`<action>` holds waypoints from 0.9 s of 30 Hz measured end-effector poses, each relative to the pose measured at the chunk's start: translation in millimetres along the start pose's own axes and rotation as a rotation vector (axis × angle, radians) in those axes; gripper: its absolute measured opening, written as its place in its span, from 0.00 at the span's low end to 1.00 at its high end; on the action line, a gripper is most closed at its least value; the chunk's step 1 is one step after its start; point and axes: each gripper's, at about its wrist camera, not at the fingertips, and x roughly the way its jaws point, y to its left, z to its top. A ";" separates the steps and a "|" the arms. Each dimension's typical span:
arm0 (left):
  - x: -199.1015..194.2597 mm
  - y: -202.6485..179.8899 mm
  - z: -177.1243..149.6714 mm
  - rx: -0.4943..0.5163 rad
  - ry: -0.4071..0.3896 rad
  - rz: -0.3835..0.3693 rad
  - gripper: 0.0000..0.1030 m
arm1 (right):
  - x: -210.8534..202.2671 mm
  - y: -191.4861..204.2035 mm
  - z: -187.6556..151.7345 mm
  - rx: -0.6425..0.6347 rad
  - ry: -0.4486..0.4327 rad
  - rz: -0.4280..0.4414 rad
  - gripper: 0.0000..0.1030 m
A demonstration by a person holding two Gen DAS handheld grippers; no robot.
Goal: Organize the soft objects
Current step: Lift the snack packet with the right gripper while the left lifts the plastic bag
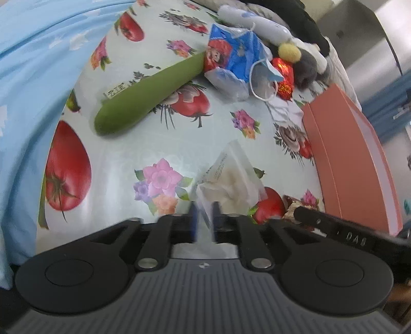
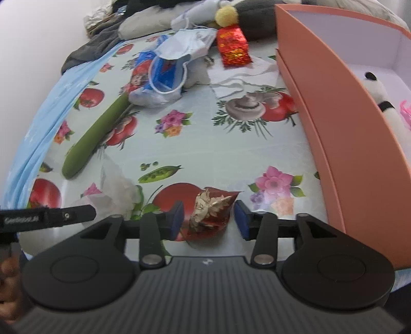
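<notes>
My left gripper (image 1: 204, 218) is shut on the corner of a clear plastic packet with white stuff inside (image 1: 228, 177), which lies on the patterned tablecloth. The packet also shows in the right wrist view (image 2: 113, 187). My right gripper (image 2: 209, 215) is open, its blue pads either side of a crumpled red and gold foil wrapper (image 2: 208, 213) on the cloth. A green cucumber-shaped soft toy (image 1: 146, 95) (image 2: 97, 133) lies to the left. An orange box (image 2: 341, 123) (image 1: 352, 159) stands on the right with a panda plush (image 2: 382, 102) inside.
At the far side lie a blue and white plastic bag (image 1: 231, 61) (image 2: 164, 69), a red foil packet (image 2: 232, 46) (image 1: 283, 77), a face mask (image 2: 231, 82), a yellow pompom (image 2: 226, 14) and grey plush items. Light blue cloth (image 1: 30, 77) borders the left edge.
</notes>
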 end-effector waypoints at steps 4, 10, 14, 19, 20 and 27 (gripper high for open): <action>-5.0 -5.6 3.5 0.086 -0.018 0.018 0.54 | 3.7 -2.5 0.3 0.048 -0.007 -0.008 0.60; -7.7 -19.8 7.3 0.232 -0.027 0.037 0.61 | 16.9 1.2 -5.8 0.042 0.004 -0.018 0.54; -4.6 -31.0 8.0 0.308 -0.029 0.040 0.68 | 16.5 -1.7 -5.9 0.047 -0.002 0.004 0.36; 5.2 -45.3 10.4 0.379 -0.026 0.034 0.75 | 8.6 -7.6 -2.5 0.023 -0.036 -0.026 0.36; 7.8 -48.2 10.7 0.396 -0.022 0.029 0.76 | 7.8 -9.5 -1.7 0.024 -0.037 -0.026 0.36; 32.3 -59.1 11.6 0.447 0.029 0.091 0.76 | 9.7 -17.8 -3.0 0.018 -0.031 -0.022 0.36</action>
